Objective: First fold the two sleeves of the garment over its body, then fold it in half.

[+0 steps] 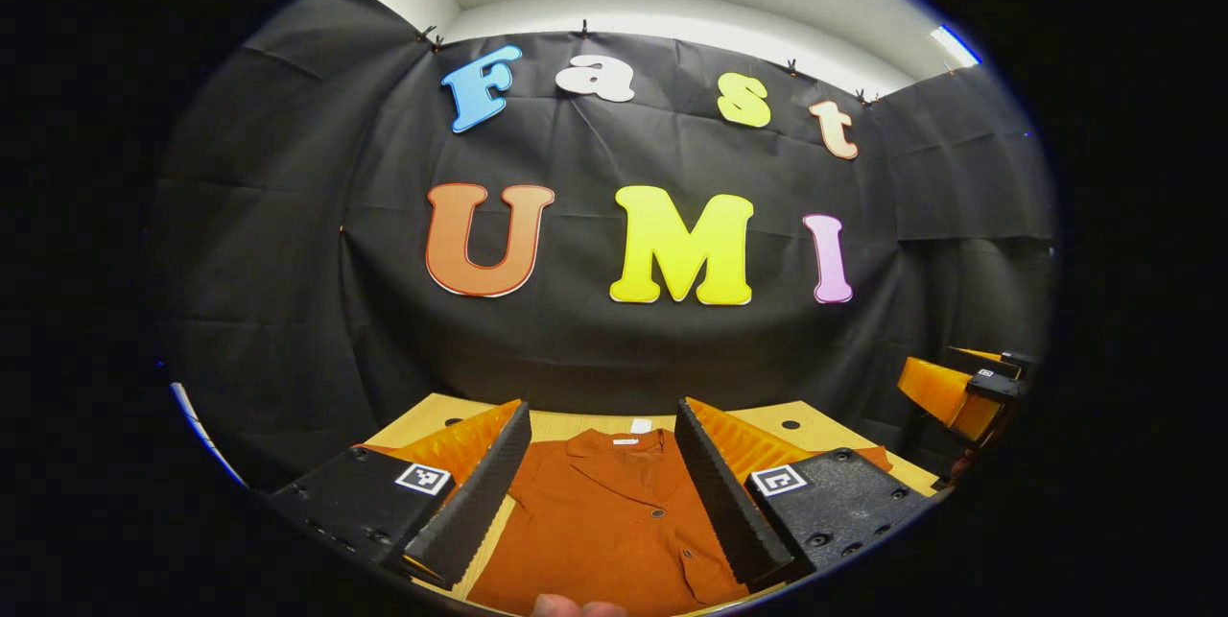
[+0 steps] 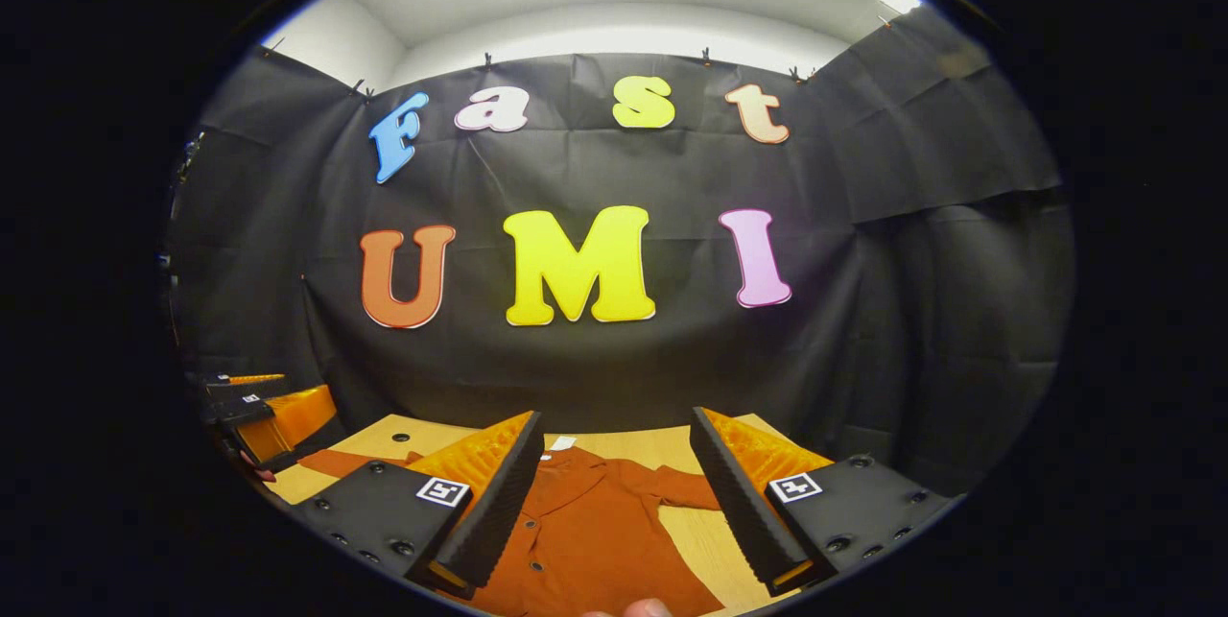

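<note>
In the left gripper view, the left hand-held gripper point(image 1: 602, 487) hangs above the near edge of a wooden table point(image 1: 811, 425), its fingers spread wide and holding nothing. Framed between them lies a rust-orange shirt point(image 1: 614, 521), spread flat and buttoned, collar toward the far wall, its long axis running straight away from the gripper. The other hand-held gripper shows well apart at the right edge. In the right gripper view, the right hand-held gripper point(image 2: 614, 502) is likewise spread and empty above the table point(image 2: 691, 449). The shirt point(image 2: 585, 540) sits below and slightly left of its gap, and one sleeve point(image 2: 683, 489) stretches sideways across the bare wood toward the right-hand finger. Neither sleeve appears folded yet. The right gripper looks nearer that outstretched sleeve, so reaching it likely means dropping forward and to the right.
</note>
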`<state>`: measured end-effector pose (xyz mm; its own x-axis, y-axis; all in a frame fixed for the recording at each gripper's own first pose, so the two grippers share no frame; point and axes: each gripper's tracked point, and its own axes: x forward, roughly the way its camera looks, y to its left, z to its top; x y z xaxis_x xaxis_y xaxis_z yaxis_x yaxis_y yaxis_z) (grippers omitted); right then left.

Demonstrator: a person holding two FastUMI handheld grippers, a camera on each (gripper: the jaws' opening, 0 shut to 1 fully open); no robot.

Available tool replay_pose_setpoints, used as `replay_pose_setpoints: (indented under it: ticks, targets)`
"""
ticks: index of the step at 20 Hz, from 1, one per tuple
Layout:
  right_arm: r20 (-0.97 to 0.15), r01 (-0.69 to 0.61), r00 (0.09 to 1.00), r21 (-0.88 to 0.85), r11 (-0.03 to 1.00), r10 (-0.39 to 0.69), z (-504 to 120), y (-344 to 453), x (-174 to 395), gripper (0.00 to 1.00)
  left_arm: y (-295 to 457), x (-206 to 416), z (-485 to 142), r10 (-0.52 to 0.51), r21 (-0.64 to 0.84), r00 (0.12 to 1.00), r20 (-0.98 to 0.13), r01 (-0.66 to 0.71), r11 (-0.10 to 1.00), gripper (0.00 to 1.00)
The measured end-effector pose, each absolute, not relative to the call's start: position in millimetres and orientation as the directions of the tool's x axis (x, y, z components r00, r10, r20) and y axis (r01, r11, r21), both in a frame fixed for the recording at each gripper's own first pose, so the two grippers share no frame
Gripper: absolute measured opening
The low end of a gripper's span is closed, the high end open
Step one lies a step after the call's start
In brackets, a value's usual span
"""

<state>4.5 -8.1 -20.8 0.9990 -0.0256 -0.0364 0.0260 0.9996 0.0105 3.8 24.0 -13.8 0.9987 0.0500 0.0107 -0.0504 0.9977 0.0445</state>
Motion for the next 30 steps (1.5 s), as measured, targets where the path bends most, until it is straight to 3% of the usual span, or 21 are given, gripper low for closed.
replay_pose_setpoints:
  ticks: [1, 2, 8, 11, 13, 14, 15, 17, 22, 30]
  targets:
    - [-0.04, 0.027, 0.999, 0.011, 1.0, -0.027, -22, -7, 5, 0.94, 25, 5, -12, 0.051, 0.046, 0.999, 0.015, -0.052, 0.998, 0.98]
    - [-0.044, 0.025, 0.999, 0.012, 1.0, -0.025, -23, -6, 5, 0.97, 25, 6, -14, 0.049, 0.044, 0.999, 0.015, -0.05, 0.998, 0.98]
    - [-0.068, 0.027, 0.997, 0.023, 0.999, -0.026, -26, -17, 8, 0.94, 24, 13, -17, 0.036, 0.032, 0.999, 0.021, -0.036, 0.999, 0.98]
    - [-0.085, 0.08, 0.993, 0.03, 0.996, -0.077, -24, -54, 12, 0.97, 17, 18, -23, 0.029, -0.006, 1.0, 0.002, -0.029, 1.0, 0.98]
    - [-0.087, 0.108, 0.99, 0.001, 0.994, -0.108, -22, -89, 20, 0.93, 14, 22, -21, 0.035, -0.007, 0.999, 0.007, -0.035, 0.999, 0.98]
    - [-0.087, 0.121, 0.989, -0.004, 0.993, -0.121, -23, -110, 27, 0.97, 11, 25, -23, 0.033, -0.001, 0.999, 0.01, -0.033, 0.999, 0.98]
    - [-0.108, 0.147, 0.983, -0.008, 0.989, -0.147, -26, -135, 36, 0.93, 7, 28, -27, 0.038, 0.01, 0.999, -0.002, -0.038, 0.999, 0.98]
    - [-0.155, 0.184, 0.971, 0.012, 0.983, -0.18, -43, -184, 52, 0.97, -5, 35, -36, 0.043, 0.015, 0.999, -0.028, -0.042, 0.999, 0.98]
    - [-0.319, 0.21, 0.926, -0.004, 0.978, -0.201, -125, -294, 98, 0.97, -58, 62, -47, 0.042, -0.002, 0.995, -0.089, -0.043, 0.999, 0.98]
    - [-0.571, 0.236, 0.804, 0.05, 0.97, -0.166, -299, -429, 186, 0.97, -126, 76, -90, 0.131, 0.037, 0.964, -0.23, -0.126, 0.991, 0.98]
